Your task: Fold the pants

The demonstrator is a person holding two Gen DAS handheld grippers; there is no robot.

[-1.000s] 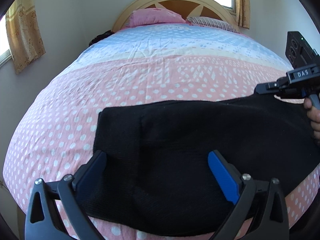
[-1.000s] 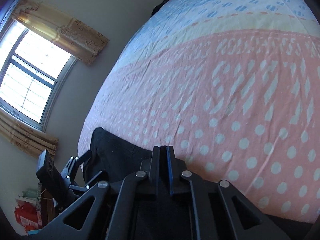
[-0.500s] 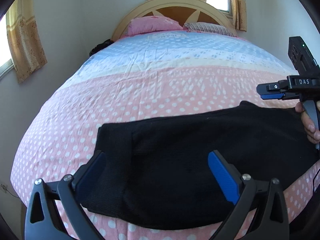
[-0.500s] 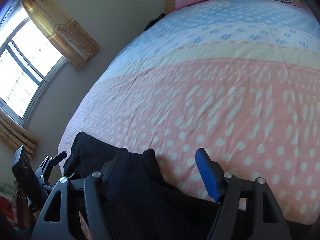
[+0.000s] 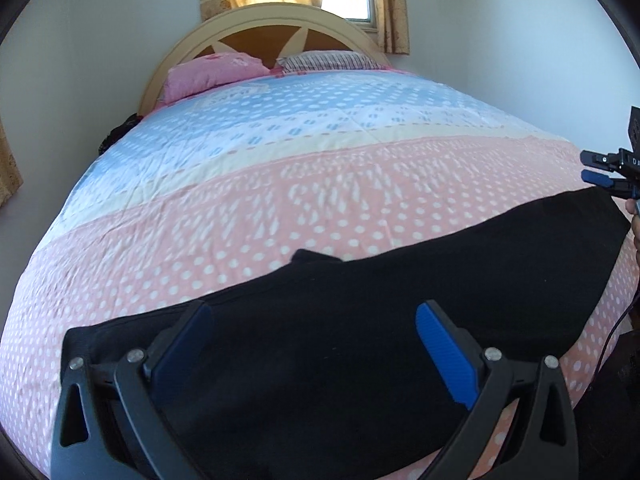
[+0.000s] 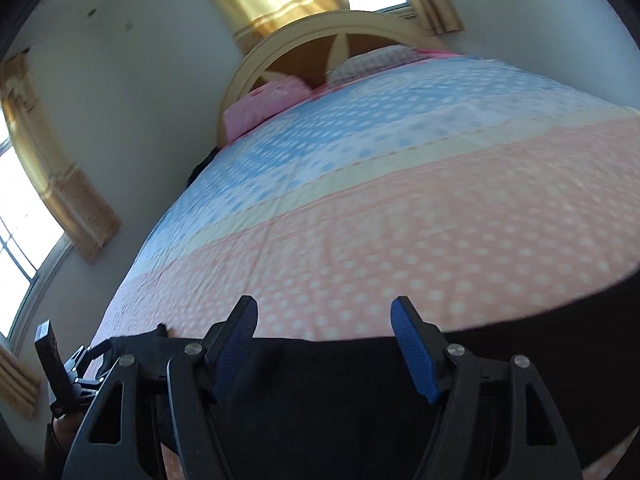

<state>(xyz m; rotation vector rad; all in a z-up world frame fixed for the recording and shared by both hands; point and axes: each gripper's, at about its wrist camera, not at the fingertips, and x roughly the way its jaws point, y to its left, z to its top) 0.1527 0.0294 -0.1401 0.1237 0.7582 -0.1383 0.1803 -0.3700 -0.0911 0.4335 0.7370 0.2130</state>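
Note:
Black pants [image 5: 360, 340] lie in a long band across the near end of the bed, with a small bump on their far edge. My left gripper [image 5: 316, 320] hovers open over the band's left part, nothing between its blue pads. At the right edge of that view my right gripper [image 5: 588, 168] is seen side-on just beyond the band's right end, jaws apart. In the right wrist view the right gripper [image 6: 324, 308] stands open above the pants [image 6: 340, 408], empty. The left gripper [image 6: 86, 360] shows at the far left, a hand [image 6: 64, 432] under it.
The bed cover [image 5: 320, 208] is pink with white dots, then cream and blue bands. A pink pillow [image 5: 208, 76] and a striped one [image 5: 328, 60] lie against the curved headboard [image 5: 280, 28]. Curtained windows [image 6: 52, 184] stand in the left and back walls.
My right gripper was shut on the pants' edge, then opened, let go and swept far to the right along the band. The left gripper drew to the right and rose slightly.

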